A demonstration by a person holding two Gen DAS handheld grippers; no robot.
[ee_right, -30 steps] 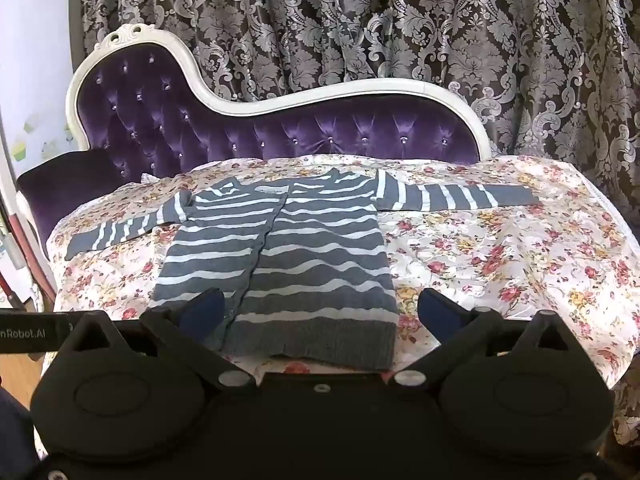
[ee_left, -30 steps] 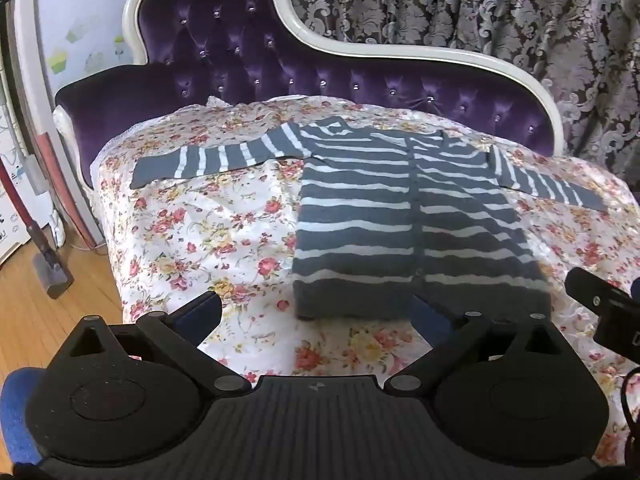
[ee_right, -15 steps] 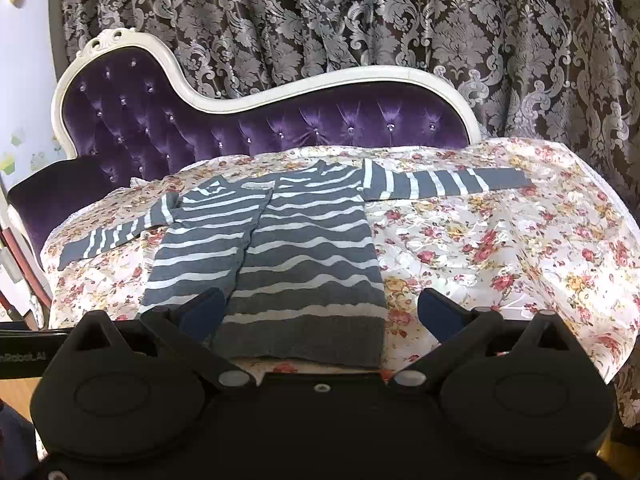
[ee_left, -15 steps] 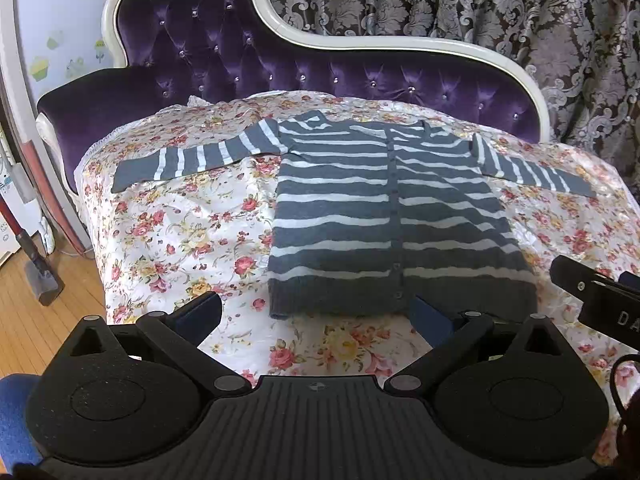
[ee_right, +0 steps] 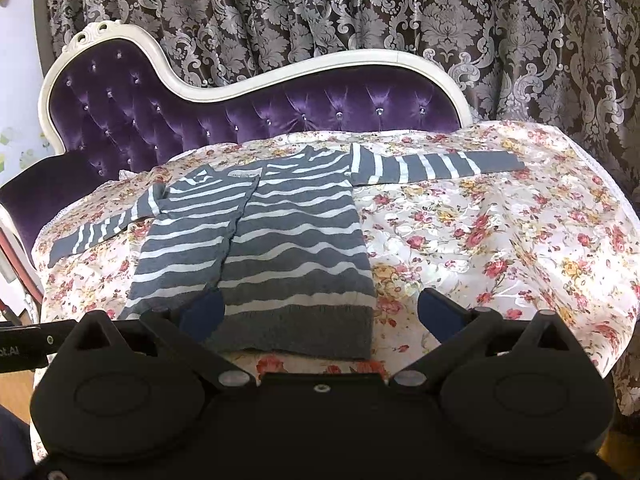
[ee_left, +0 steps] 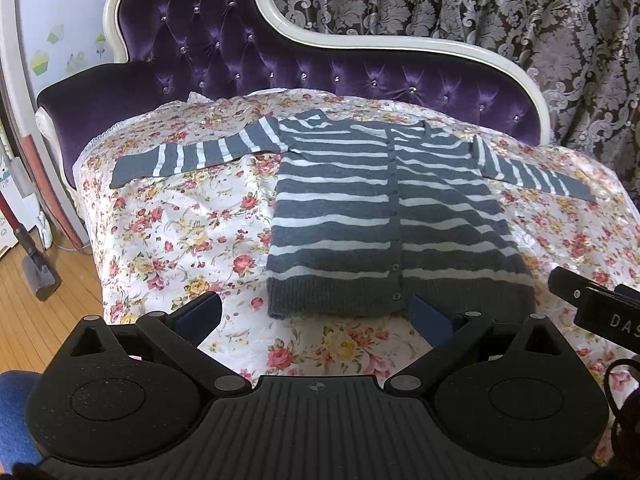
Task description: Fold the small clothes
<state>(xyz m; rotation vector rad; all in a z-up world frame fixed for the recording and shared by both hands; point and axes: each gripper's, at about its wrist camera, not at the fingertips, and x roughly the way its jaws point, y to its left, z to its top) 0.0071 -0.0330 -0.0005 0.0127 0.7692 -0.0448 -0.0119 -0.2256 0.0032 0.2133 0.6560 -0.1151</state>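
A grey cardigan with white stripes [ee_left: 384,216] lies flat and buttoned on the floral sheet [ee_left: 180,240], both sleeves spread sideways. In the right wrist view the same cardigan [ee_right: 272,240] fills the middle, its right sleeve [ee_right: 432,166] stretched toward the far right. My left gripper [ee_left: 316,312] hovers open just short of the hem, holding nothing. My right gripper [ee_right: 320,312] is open too, above the hem's right corner, with nothing between its blue fingers [ee_right: 440,314]. Part of the right gripper's body [ee_left: 592,308] shows at the left wrist view's right edge.
A purple tufted sofa back with a white frame [ee_left: 320,68] rises behind the sheet, and patterned curtains [ee_right: 360,12] hang beyond it. Wooden floor and a vacuum head [ee_left: 40,276] lie off the sheet's left edge. The sheet's right edge [ee_right: 616,216] drops away.
Both grippers have shifted a little over the last second, so the cardigan sits slightly differently in each view. Their fingers stayed open and the cardigan has not moved.
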